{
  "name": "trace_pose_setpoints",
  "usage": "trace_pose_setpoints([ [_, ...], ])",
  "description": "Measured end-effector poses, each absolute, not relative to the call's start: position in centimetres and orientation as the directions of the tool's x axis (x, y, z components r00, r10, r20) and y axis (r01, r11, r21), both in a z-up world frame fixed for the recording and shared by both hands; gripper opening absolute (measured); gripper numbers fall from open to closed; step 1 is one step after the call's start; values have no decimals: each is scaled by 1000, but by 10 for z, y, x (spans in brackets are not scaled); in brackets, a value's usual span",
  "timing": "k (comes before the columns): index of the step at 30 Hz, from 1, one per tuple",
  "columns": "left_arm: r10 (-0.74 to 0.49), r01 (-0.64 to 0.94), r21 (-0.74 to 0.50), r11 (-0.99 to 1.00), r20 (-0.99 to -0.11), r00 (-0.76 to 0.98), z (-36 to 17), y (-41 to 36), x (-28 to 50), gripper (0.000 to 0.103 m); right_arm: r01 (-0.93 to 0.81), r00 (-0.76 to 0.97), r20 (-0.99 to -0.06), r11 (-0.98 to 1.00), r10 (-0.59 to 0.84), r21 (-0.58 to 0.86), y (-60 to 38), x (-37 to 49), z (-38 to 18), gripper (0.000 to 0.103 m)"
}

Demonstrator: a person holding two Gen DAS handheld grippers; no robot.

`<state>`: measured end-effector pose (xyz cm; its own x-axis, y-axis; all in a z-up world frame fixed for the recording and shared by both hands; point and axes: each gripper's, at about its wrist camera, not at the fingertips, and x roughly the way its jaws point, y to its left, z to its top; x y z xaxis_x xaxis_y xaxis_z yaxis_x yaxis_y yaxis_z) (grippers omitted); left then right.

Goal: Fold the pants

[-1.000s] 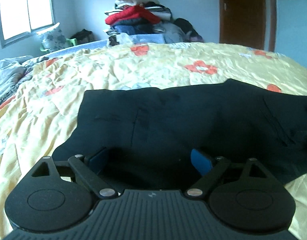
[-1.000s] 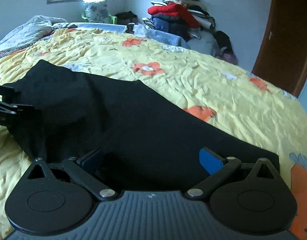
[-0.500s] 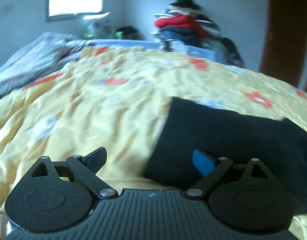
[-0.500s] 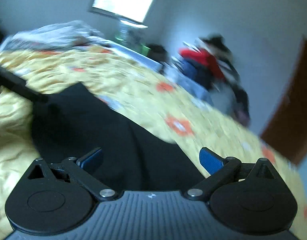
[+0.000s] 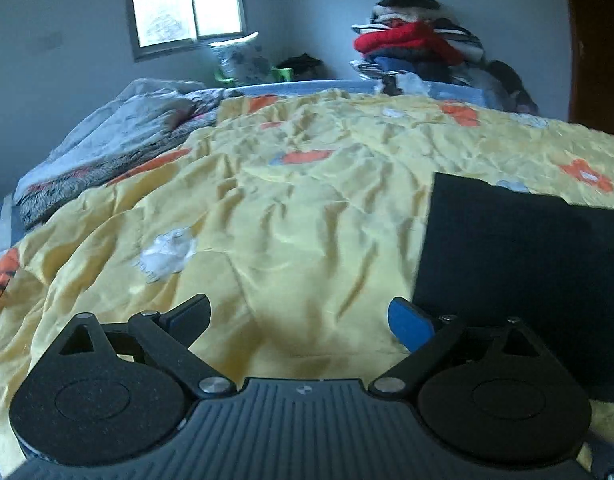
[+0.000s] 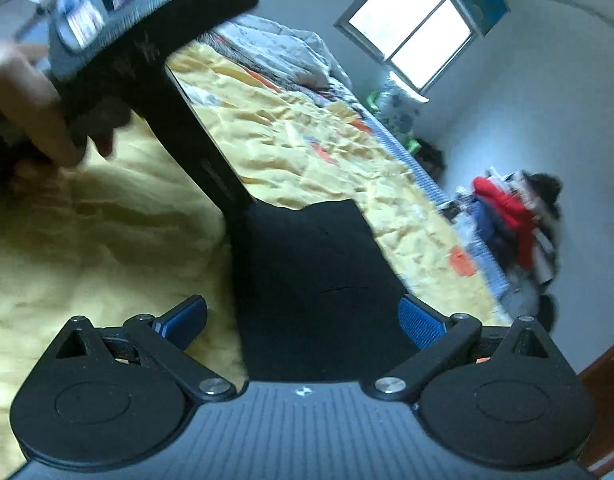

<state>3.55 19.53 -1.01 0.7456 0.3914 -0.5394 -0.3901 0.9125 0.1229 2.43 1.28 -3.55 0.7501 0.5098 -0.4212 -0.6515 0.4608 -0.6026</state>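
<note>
Over on the left, the left gripper (image 5: 299, 316) hung above the bare yellow bedspread (image 5: 267, 216), its two blue-padded fingers (image 5: 411, 322) spread wide with nothing at all between them. Only wrinkled yellow cloth with orange flowers lay under the gap. The black pants (image 5: 523, 264) sat off to that gripper's right side, flat on the bedspread, their near left corner just behind the right finger. Whether the finger touched the cloth could not be told. Farther back, a rumpled grey blanket (image 5: 119, 140) lay along the left edge of the bed, a window (image 5: 187, 0) glowed on the far wall, and a heap of clothes (image 5: 419, 48) with a red piece on top stood right of it.

Across to the right wrist view, tilted hard. A person's hand (image 6: 31, 108) showed at the far left, gripping the handle of the other tool, whose dark body ran down across the frame toward the pants (image 6: 315, 276). The pants lay as a flat black slab on the yellow bedspread (image 6: 91, 240), with one square end toward the window (image 6: 415, 20). The right gripper (image 6: 303, 322) was parted wide too, clamping nothing: its left finger over yellow cloth, its right finger (image 6: 421, 322) over the pants' far edge, the black fabric lying below the gap.
</note>
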Motion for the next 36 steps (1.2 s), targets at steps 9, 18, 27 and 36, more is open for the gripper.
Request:
trace_pose_setpoints([
  [9, 39, -252, -289, 924, -583, 811, 9, 226, 20, 95, -649, 746, -460, 373, 481, -663, 34, 21, -47, 54],
  [18, -456, -146, -765, 627, -512, 728, -22, 238, 43, 97, -632, 749, -411, 374, 520, -679, 50, 29, -55, 17],
  [27, -569, -105, -928, 359, -306, 764, -42, 235, 82, 103, -733, 680, -450, 541, 579, -412, 20, 62, -16, 17],
  [36, -461, -150, -826, 544, -444, 768, -34, 213, 102, 59, -825, 533, -416, 561, 737, -64, -38, 84, 16, 17],
])
